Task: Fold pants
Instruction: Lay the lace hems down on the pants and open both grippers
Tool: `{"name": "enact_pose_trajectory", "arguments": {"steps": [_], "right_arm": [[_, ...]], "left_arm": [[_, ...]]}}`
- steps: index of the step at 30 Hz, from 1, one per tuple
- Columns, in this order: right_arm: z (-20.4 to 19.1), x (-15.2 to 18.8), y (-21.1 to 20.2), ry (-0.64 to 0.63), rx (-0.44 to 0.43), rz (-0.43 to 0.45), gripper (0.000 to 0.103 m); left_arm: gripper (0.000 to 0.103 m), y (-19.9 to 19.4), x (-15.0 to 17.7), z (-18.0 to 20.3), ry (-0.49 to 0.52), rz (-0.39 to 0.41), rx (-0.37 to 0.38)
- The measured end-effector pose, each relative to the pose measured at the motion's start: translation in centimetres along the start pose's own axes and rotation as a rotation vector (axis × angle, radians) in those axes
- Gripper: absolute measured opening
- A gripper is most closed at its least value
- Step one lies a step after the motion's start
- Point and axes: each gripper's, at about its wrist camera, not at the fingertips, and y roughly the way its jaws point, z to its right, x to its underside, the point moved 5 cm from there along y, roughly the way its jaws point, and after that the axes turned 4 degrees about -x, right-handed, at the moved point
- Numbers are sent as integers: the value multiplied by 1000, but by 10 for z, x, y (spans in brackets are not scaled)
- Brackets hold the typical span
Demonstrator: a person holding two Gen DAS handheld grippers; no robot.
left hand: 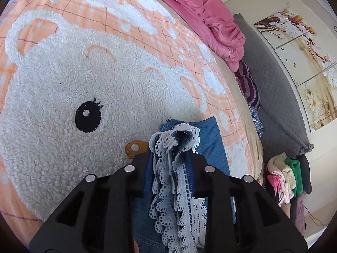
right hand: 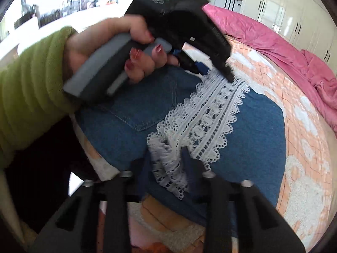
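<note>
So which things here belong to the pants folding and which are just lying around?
Part of the job:
denim pants
lace hem
left gripper
right gripper

Lying about:
pink quilt
bear blanket
clothes pile
striped cloth

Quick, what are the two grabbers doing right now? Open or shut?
Left gripper: shut on the lace hem of the jeans.
Right gripper: shut on the same lace hem, at its other end.
</note>
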Motion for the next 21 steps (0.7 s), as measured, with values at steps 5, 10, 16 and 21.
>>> {"name": "enact_pose_trajectory", "arguments": {"steps": [5,10,16,21], "right_arm": [[4,-1,-23,26,-84,36,18],[0,9,-8,9,-107,-8,22],[-6,13,-12,13,-195,-3,40],[28,4,-53,166,-282,128,47]], "left_arm": [[12,-19,8,3,28,24,-11],[13,-11,12,-12,6,2,-61],[17,-4,12,-17,11,6,-76],[19,-5,11,-17,13,14,-78]]}}
